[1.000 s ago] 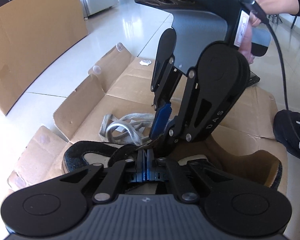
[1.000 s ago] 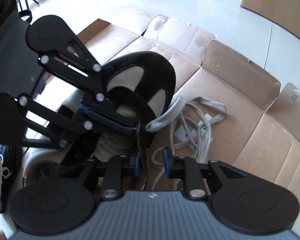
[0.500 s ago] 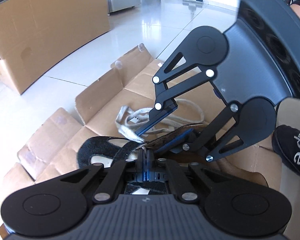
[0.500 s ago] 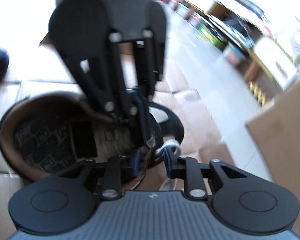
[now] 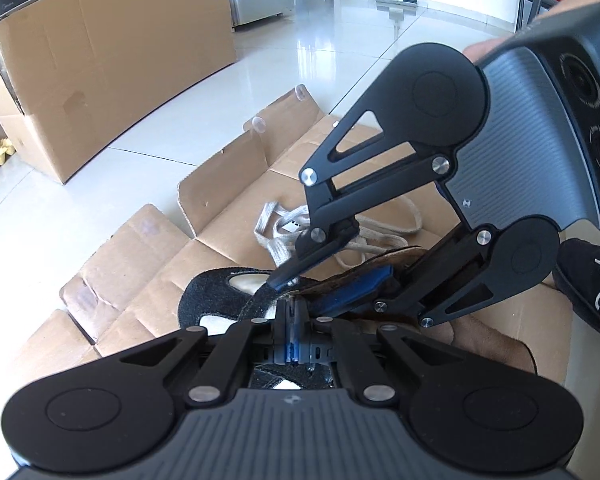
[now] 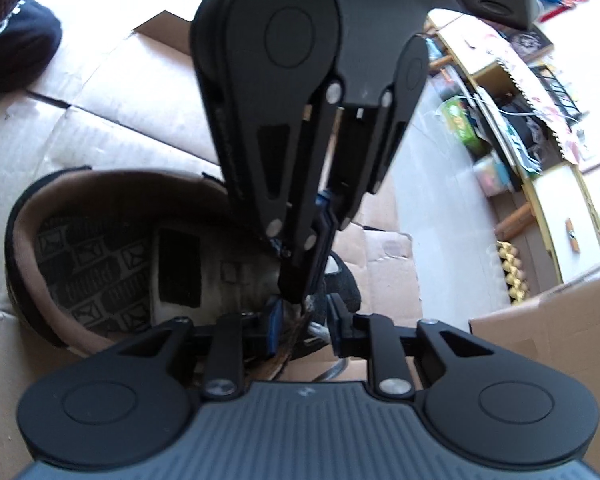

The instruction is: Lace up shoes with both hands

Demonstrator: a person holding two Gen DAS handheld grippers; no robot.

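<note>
Fingers of the left gripper (image 5: pixel 290 322) pinch the shoe's (image 6: pixel 100 256) upper edge; the right gripper's (image 6: pixel 302 322) jaws are closing narrowly around it on flattened cardboard (image 5: pixel 148 264), beige lace (image 5: pixel 276 232) just beyond.

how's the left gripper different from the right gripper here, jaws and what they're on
The left gripper has its jaws pressed fully together, pinching the edge of the shoe; the right gripper shows a clear gap and its jaws are closing around the shoe's edge and lace, pads not visibly pressing. In the left wrist view the right gripper reaches in from the right, above the left's tips. Both are black, blue-padded, and meet at the same spot on the shoe.
</note>
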